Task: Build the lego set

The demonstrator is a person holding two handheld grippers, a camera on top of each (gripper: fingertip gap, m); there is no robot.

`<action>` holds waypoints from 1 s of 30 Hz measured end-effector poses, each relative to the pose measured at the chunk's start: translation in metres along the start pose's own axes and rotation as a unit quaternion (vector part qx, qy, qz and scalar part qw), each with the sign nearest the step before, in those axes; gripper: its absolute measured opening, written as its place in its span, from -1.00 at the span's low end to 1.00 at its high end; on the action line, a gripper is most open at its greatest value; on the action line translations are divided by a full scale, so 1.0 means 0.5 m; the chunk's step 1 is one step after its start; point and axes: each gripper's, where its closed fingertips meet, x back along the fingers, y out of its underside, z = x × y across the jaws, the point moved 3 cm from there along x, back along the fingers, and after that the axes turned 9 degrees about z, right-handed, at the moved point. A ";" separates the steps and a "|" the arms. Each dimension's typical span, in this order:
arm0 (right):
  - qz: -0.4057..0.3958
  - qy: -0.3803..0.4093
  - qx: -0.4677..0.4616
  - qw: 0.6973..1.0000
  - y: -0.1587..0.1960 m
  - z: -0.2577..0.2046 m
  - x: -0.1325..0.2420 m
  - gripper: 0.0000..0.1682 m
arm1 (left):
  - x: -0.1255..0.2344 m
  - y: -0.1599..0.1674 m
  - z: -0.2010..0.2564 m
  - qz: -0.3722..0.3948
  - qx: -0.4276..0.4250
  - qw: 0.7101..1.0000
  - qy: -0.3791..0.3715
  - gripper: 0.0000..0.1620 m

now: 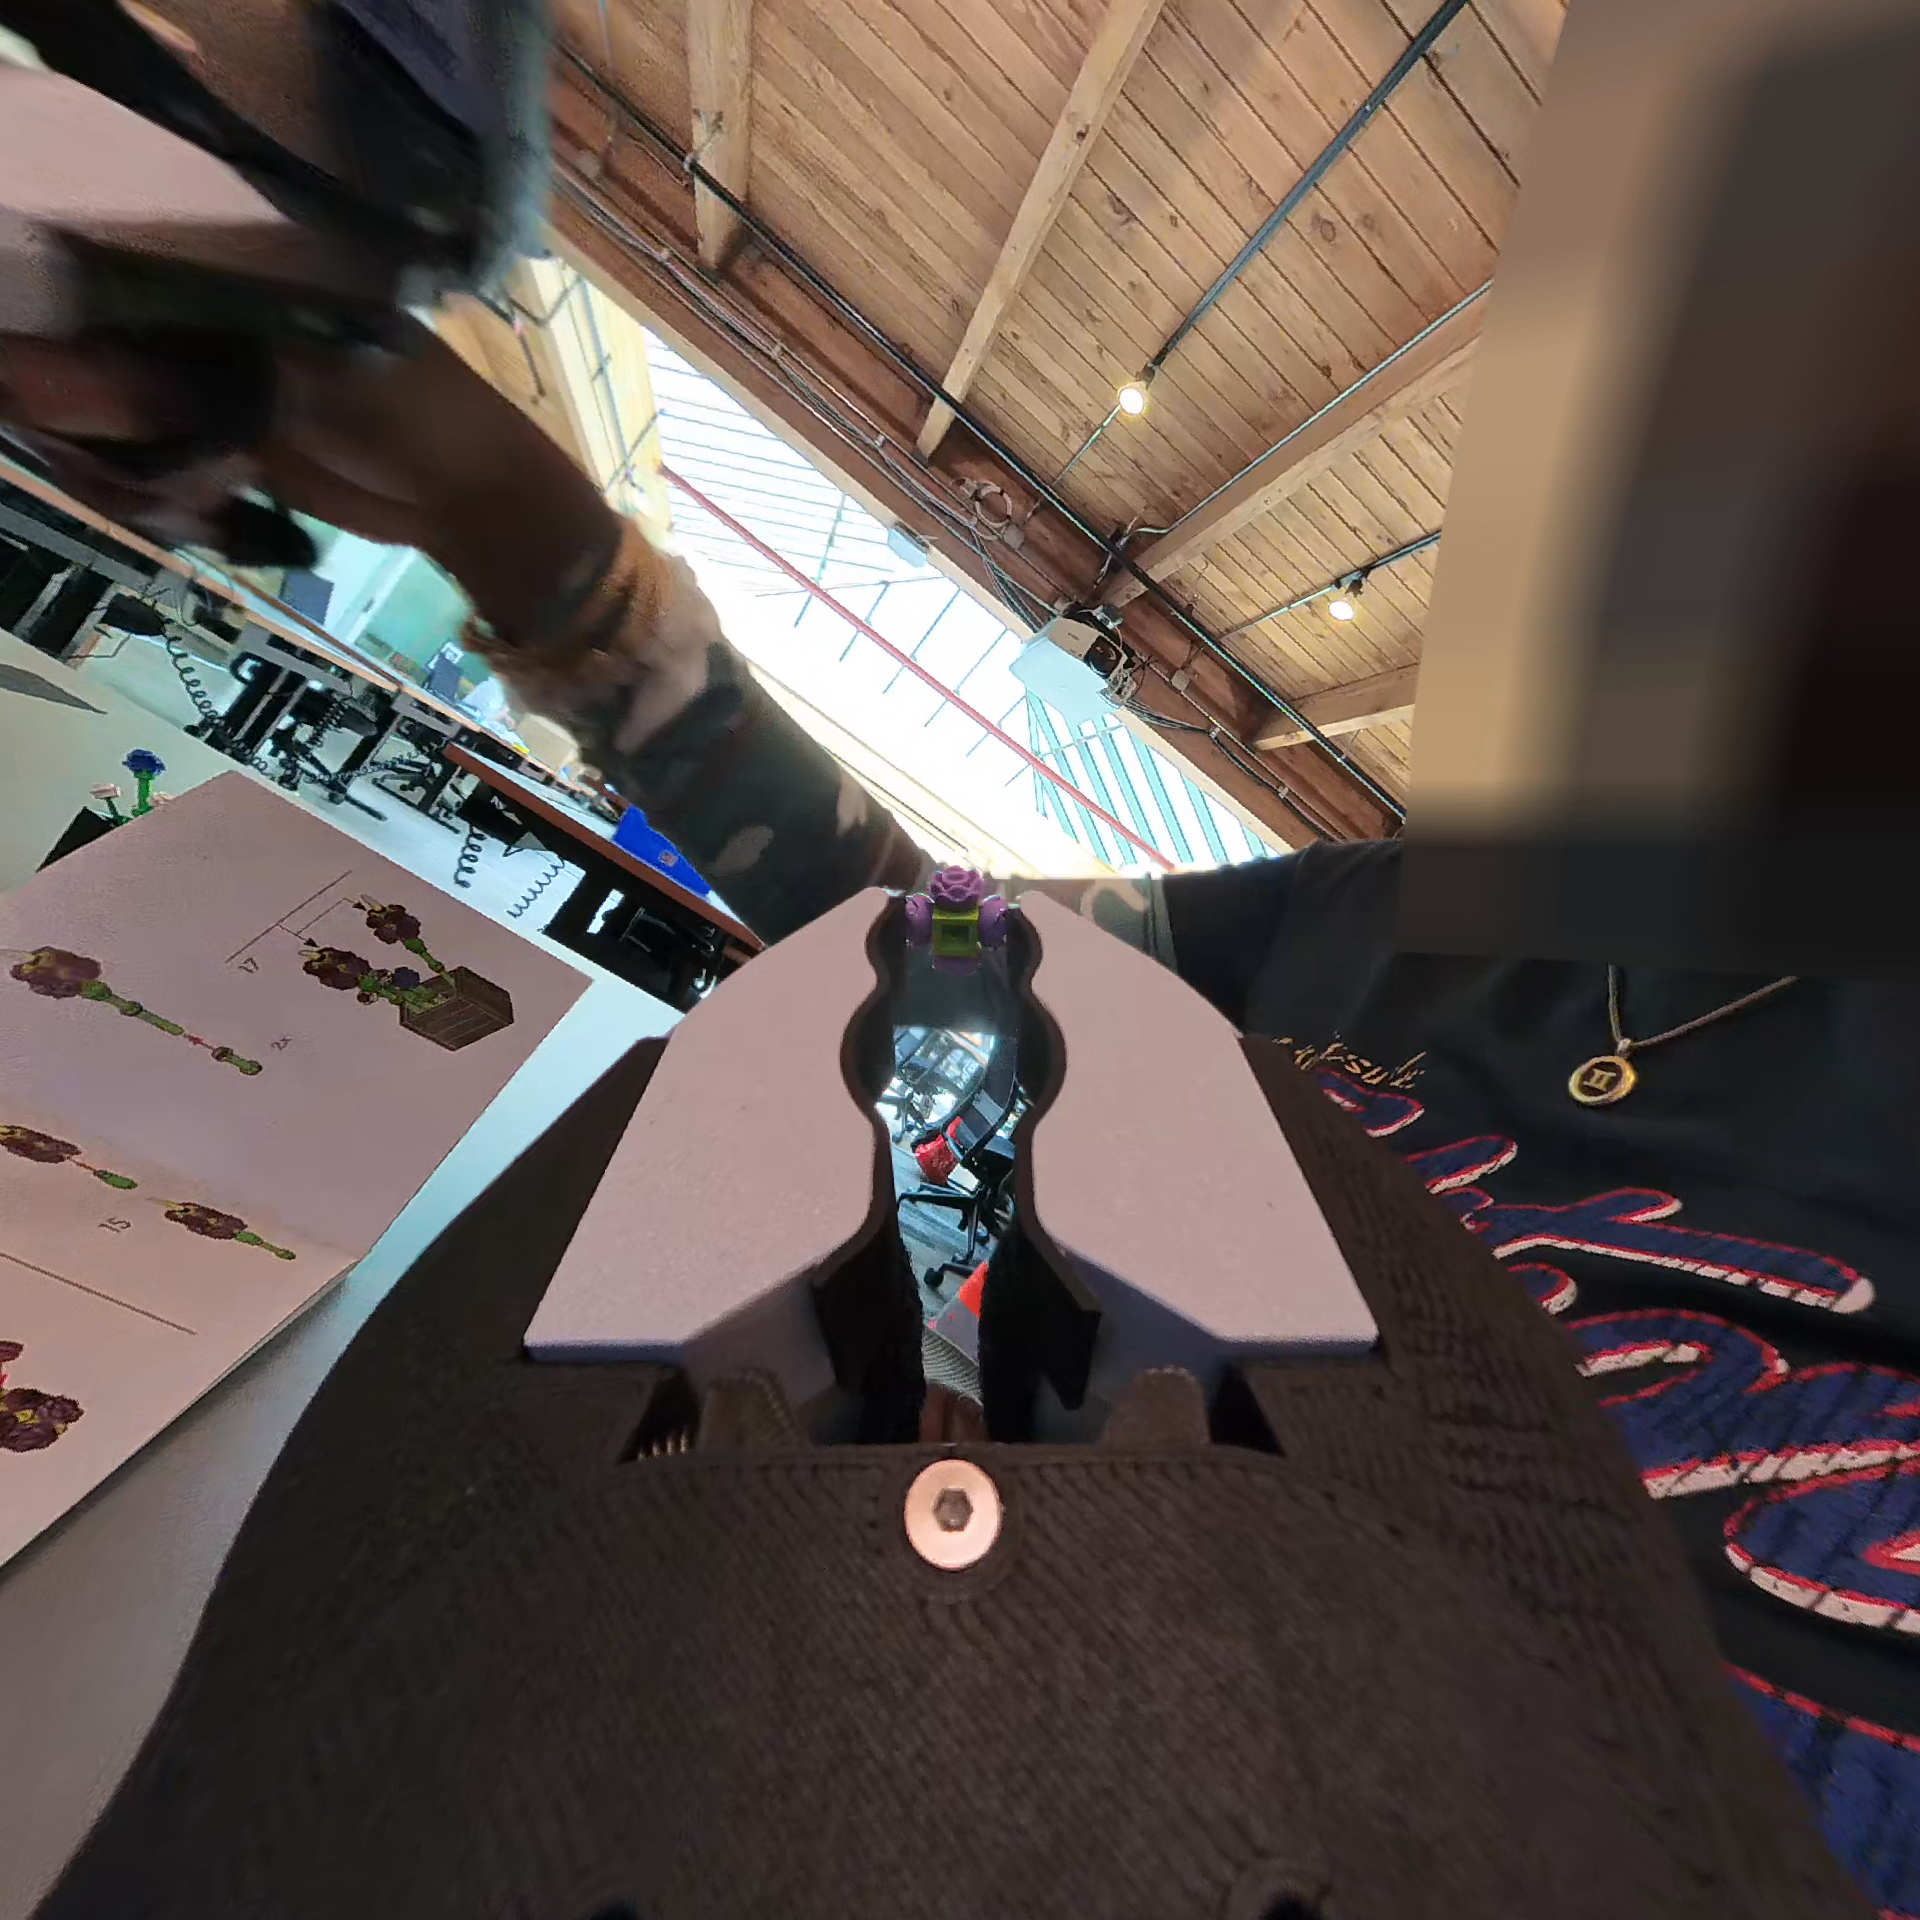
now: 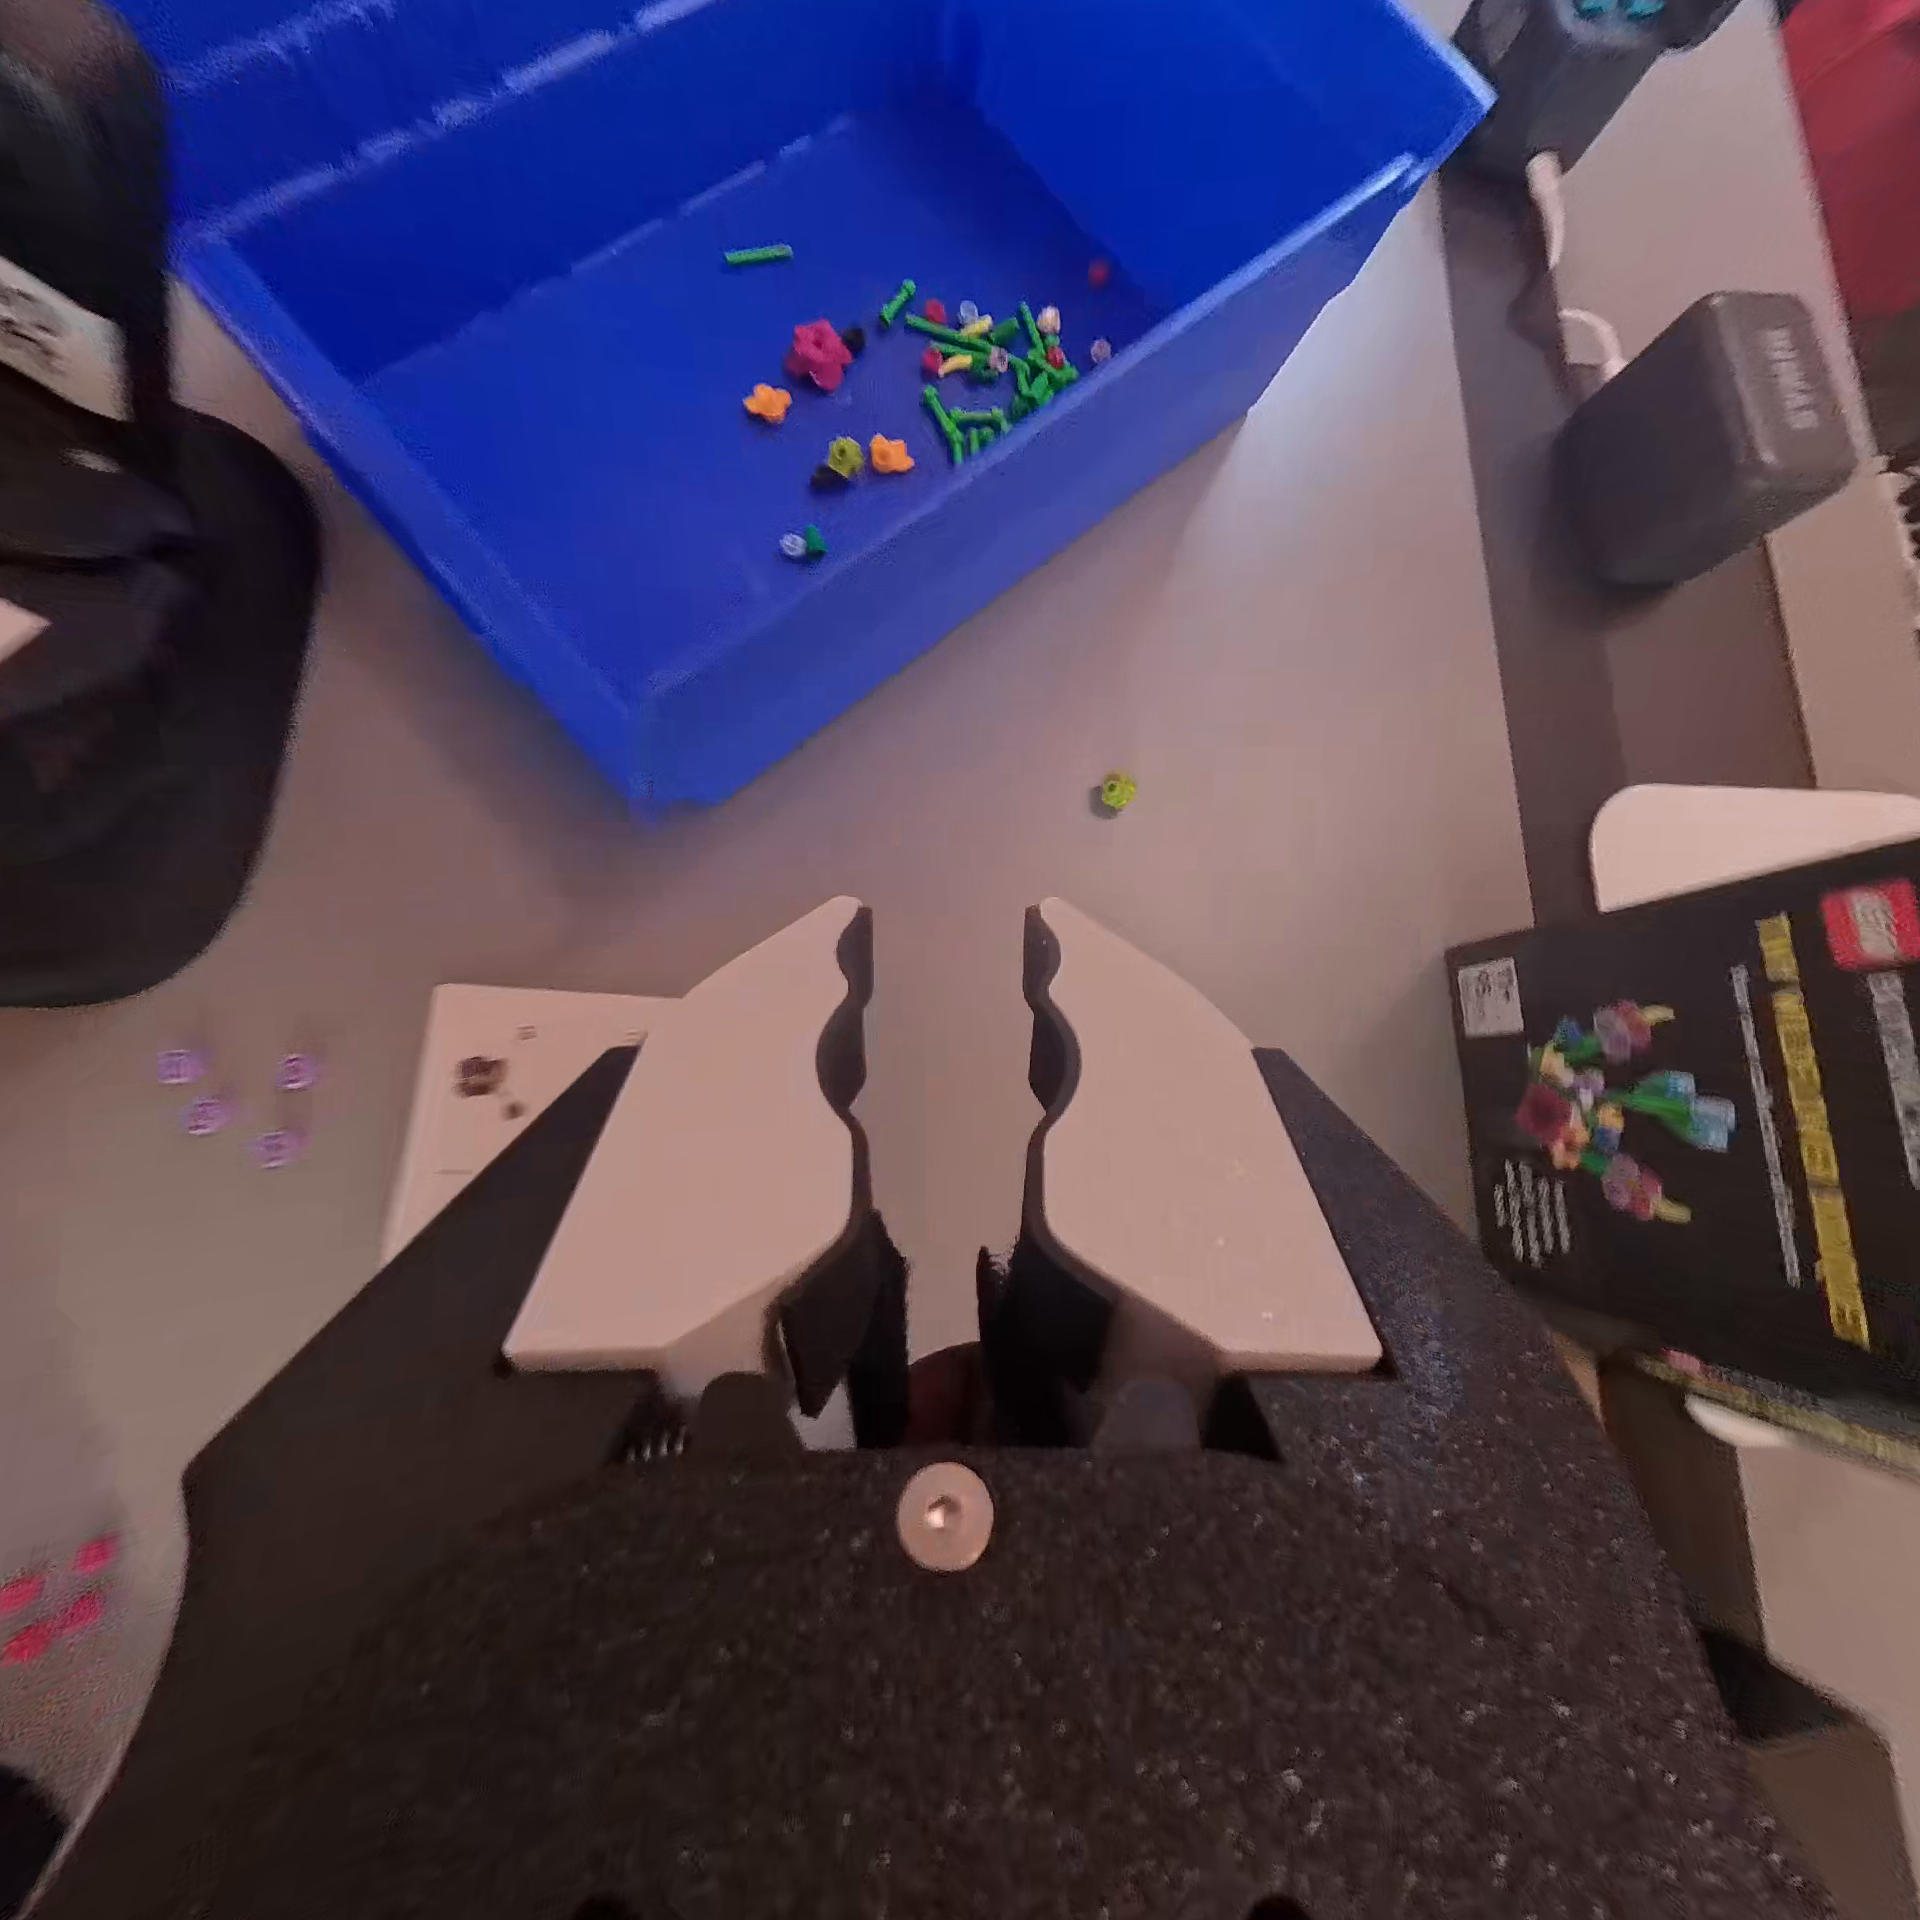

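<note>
We saw the blue bin (image 2: 582,644) of loose pieces on the surface (image 2: 1195,644). Our right tongs (image 2: 948,914) gaped empty; our left tongs (image 1: 956,904) pinched the light, stiff, probably snap-apart purple-green flower piece (image 1: 956,920) at its tips, held aloft.

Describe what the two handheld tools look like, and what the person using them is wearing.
Both tools, left and right, look alike: a rough black printed body, two pale grey fingers with wavy black inner edges, and a silver hex screw in the middle. No cables show. The person wears a camouflage sleeve, a black shirt with blue, red and white lettering, and a gold pendant.
</note>
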 end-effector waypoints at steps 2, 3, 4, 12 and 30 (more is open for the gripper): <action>-0.018 -0.022 0.022 0.999 0.012 0.031 -0.051 -0.69 | -0.001 0.003 0.002 -0.006 -0.001 1.000 0.005 -0.78; -0.020 -0.035 0.032 0.999 0.018 0.042 -0.076 -0.69 | -0.002 0.005 0.003 -0.009 -0.002 1.000 0.007 -0.78; -0.023 -0.043 0.040 0.998 0.027 0.054 -0.100 -0.69 | -0.002 0.006 0.005 -0.012 -0.002 1.000 0.010 -0.78; 0.008 -0.061 -0.066 0.996 0.075 0.122 -0.225 -0.67 | -0.002 0.009 0.010 -0.018 0.000 1.000 0.022 -0.78; 0.101 -0.006 -0.077 0.992 0.004 0.047 -0.059 -0.55 | -0.006 0.016 0.010 -0.030 -0.003 0.999 0.020 -0.78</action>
